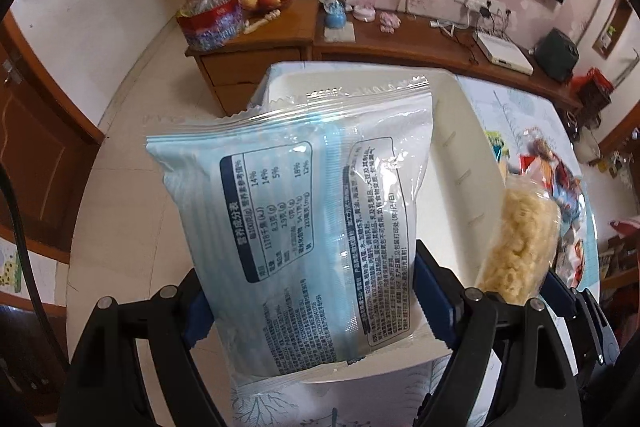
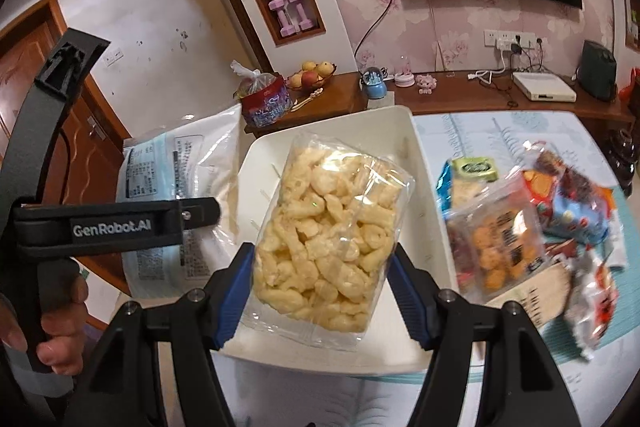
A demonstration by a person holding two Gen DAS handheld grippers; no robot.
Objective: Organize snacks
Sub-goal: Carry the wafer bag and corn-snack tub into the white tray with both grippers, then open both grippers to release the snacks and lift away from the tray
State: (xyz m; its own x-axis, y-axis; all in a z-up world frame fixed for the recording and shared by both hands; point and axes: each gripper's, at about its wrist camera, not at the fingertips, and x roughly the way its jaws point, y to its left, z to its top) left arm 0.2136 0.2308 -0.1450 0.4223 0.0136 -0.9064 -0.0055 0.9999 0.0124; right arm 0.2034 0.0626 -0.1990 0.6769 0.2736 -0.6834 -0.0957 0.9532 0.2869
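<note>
Two grippers, both clamped wide on snack bags. Left gripper holds pale-blue packet over white bin edge. Right gripper holds clear bag of puffs above bin; snack pile beside, on table.

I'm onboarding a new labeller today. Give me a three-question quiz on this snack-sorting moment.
1. True or false: the left claw holds a pale blue packet.
2. What does the right claw hold? A) a can B) a clear bag of pale puffed snacks C) an apple
3. Fill in: below both packets sits a white ____.

Key: 1 true; 2 B; 3 bin. More snack packets lie on the table beside it.
</note>
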